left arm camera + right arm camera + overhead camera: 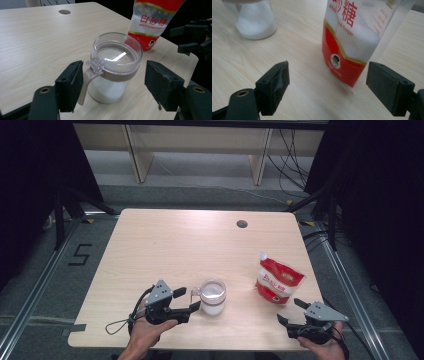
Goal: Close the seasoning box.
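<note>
Jar (213,296): near table (165,245) front edge, between parted jaws of left gripper (186,299), unheld | rigid, smooth, sugar-weighted; likely best taken across body | right gripper (291,311): agape, empty, near bag (277,281)

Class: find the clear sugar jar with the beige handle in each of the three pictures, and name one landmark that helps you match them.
High view: the sugar jar stands near the table's front edge, left of centre.
Left gripper view: centre, between the open fingers.
Right gripper view: top left corner, cut off by the frame.
Shared landmark: the red-and-white sugar pouch.
</note>
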